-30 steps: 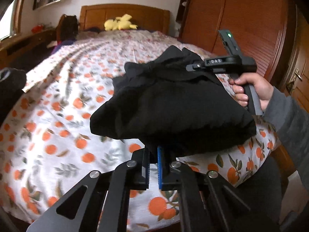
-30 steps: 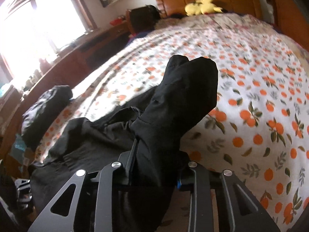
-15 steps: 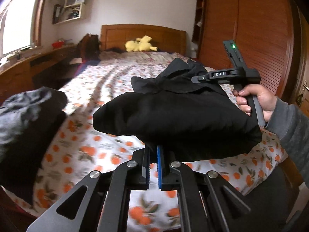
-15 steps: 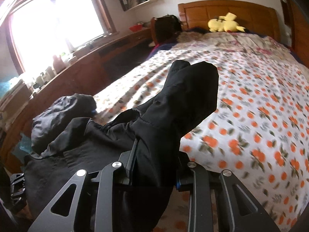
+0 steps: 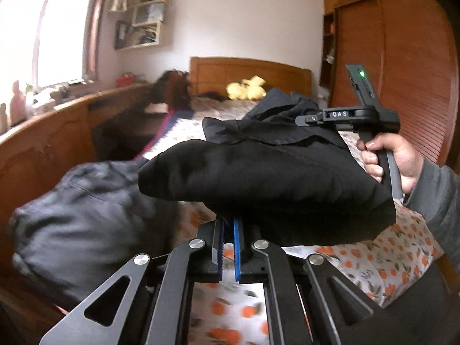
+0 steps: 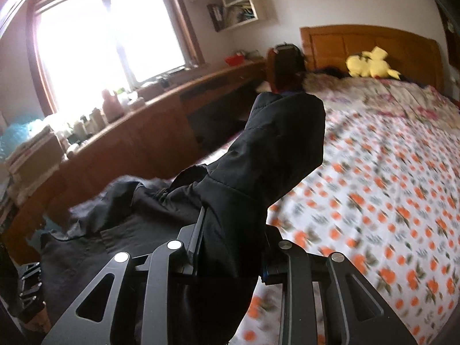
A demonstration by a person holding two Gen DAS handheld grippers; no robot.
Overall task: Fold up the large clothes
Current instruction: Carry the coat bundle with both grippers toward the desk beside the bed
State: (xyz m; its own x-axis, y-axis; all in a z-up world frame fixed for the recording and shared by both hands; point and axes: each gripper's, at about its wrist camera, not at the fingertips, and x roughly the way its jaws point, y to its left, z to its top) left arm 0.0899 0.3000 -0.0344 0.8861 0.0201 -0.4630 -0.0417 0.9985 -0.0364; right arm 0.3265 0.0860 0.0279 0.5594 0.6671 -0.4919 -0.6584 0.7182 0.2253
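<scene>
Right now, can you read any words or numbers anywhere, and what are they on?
"DAS": white letters on the right gripper, on the black bar over the black garment.
Books and papers on the wall shelf: too blurred to read.
Nothing else readable in either view.

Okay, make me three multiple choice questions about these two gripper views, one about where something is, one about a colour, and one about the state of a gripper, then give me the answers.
1. Where is the yellow plush toy?
A. on the window sill
B. at the head of the bed, by the headboard
C. on the wall shelf

2. What colour is the garment being held up?
A. black
B. red
C. white

3. How is the right gripper?
A. wide open, holding nothing
B. lying on the bedspread
C. shut on the garment

Answers: 1 B, it lies against the wooden headboard. 2 A, the fabric is black in both views. 3 C, black cloth fills the space between its fingers.
</scene>
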